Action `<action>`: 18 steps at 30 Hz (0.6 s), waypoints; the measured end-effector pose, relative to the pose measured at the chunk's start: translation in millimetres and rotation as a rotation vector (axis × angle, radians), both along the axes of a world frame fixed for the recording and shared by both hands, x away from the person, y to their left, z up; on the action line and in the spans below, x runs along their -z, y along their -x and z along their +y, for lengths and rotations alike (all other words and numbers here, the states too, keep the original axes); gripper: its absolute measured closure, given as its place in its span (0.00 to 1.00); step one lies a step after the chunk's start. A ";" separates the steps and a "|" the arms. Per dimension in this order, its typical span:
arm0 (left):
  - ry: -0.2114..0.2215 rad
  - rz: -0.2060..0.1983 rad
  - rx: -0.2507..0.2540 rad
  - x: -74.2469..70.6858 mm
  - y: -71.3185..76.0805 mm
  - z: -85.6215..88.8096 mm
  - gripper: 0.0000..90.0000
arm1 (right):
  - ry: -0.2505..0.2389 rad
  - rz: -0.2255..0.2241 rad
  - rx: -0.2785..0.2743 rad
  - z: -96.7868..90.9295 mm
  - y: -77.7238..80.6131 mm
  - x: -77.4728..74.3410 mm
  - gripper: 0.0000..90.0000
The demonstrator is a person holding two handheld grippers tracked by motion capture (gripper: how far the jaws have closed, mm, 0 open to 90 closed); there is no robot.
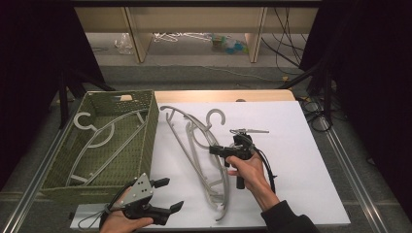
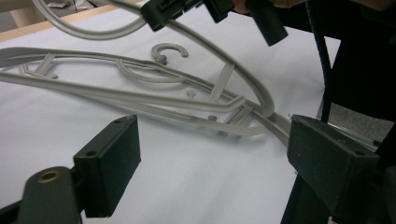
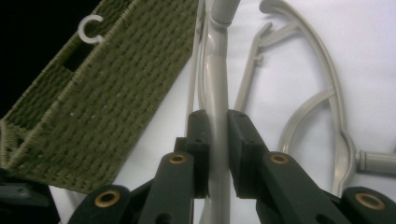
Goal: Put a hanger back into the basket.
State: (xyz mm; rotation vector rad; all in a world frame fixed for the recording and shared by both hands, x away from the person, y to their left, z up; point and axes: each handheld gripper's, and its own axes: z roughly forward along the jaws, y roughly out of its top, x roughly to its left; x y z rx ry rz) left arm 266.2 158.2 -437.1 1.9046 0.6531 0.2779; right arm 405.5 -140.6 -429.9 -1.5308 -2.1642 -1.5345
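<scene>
Two grey plastic hangers lie crossed on the white table top. My right gripper is shut on the arm of one hanger, whose bar runs straight up between the pads. That hanger arches a little above the other one, which lies flat with its hook up. My left gripper rests open at the table's near left edge, jaws wide with nothing between them, pointing at the hangers. A third grey hanger lies inside the green woven basket.
The green basket stands just left of the hangers, its wall close to the right gripper. Bare white surface extends to the right. A wooden strip edges the table's far side, with floor, cables and shelving beyond.
</scene>
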 end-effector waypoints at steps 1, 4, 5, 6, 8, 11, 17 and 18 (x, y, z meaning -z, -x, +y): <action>0.010 0.013 -0.013 0.4 0.9 -0.6 0.19 | 0.000 -0.005 -0.006 -0.8 0.7 -3.1 0.89; 0.000 0.011 -0.017 -0.3 1.6 -0.2 0.19 | -0.005 -0.042 -0.020 -6.7 0.9 -10.2 0.89; 0.003 0.012 -0.019 -0.3 1.5 -0.3 0.19 | -0.003 -0.041 -0.020 -8.4 1.1 -12.0 0.89; 0.004 0.013 -0.021 -0.3 1.4 -0.3 0.19 | 0.003 -0.066 -0.037 -12.4 1.4 -14.2 0.89; -0.004 -0.003 -0.009 0.1 0.1 0.6 0.19 | 0.032 -0.086 -0.051 -16.8 2.4 -16.2 0.89; -0.014 0.006 -0.020 1.6 -1.3 0.3 0.19 | 0.082 -0.091 -0.100 -23.1 7.5 -16.4 0.89; -0.036 -0.006 -0.030 1.0 -1.1 -0.2 0.20 | 0.119 -0.096 -0.154 -30.3 14.2 -13.2 0.89; -0.038 -0.006 -0.027 1.3 -0.9 -0.8 0.20 | 0.123 -0.099 -0.157 -31.2 15.0 -13.4 0.89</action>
